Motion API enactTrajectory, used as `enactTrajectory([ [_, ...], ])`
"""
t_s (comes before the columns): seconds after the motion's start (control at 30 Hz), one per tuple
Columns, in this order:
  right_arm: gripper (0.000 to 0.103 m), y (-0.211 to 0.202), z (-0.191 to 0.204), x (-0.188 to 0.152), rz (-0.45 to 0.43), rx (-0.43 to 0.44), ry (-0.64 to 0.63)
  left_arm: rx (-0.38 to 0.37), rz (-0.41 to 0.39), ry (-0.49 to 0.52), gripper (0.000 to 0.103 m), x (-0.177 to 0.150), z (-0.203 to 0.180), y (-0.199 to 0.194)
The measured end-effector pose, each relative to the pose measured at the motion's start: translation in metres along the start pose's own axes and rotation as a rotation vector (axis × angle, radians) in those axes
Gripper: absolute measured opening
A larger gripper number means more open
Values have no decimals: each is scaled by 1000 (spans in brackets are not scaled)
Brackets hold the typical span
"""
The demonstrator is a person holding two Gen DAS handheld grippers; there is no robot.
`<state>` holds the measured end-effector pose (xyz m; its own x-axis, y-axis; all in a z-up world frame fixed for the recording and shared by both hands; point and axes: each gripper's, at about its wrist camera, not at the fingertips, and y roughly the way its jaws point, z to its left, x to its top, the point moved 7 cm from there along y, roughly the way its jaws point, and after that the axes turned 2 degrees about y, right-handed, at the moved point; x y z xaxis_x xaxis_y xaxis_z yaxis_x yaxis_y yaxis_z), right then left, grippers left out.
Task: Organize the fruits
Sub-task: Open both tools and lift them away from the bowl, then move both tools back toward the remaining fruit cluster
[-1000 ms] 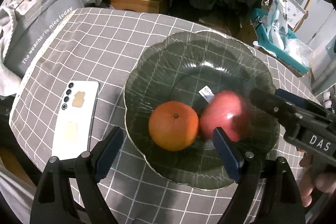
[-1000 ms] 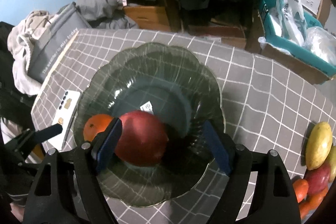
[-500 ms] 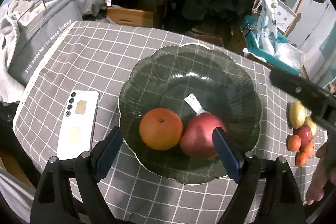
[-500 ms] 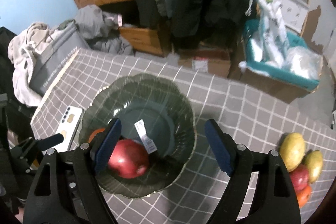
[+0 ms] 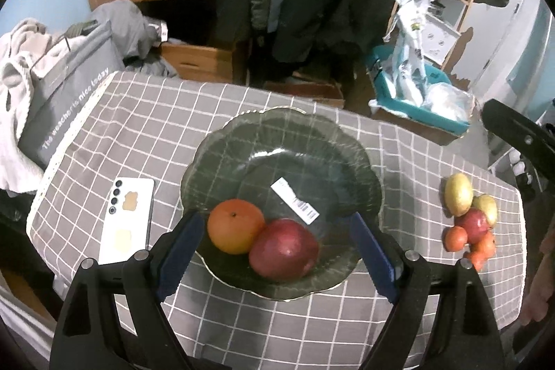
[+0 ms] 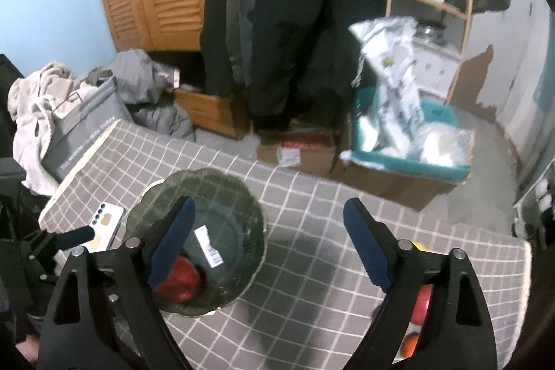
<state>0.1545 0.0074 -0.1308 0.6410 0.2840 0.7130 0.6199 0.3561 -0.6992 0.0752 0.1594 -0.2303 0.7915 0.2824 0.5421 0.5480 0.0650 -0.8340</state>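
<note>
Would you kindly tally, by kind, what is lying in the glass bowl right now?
Orange: 1
Red apple: 1
Barcode label: 1
Total in the glass bowl: 3

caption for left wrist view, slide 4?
Open left gripper above glass bowl holding orange and red apple; fruit pile waiting.

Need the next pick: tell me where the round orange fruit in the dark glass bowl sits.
In the left wrist view, the round orange fruit lies in the dark glass bowl, near-left side, touching the red apple on its right.
</note>
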Motion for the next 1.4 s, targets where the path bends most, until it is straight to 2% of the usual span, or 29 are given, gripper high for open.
enactTrajectory([
  [0.23,89,-43,-17,5,-87,-28,1,-24,-67,17,89,13,-16,-27],
  [0.57,90,-89,-50,0,-166,-62,33,-54,-183,48,100,27,-39,-66],
  [0.97,90,-137,-84,-9,-244,-115,41,-93,-248,117,101,35,-80,-92],
  [1.4,90,-163,-135,-27,-261,-200,108,-141,-293,205,102,39,-134,-109],
])
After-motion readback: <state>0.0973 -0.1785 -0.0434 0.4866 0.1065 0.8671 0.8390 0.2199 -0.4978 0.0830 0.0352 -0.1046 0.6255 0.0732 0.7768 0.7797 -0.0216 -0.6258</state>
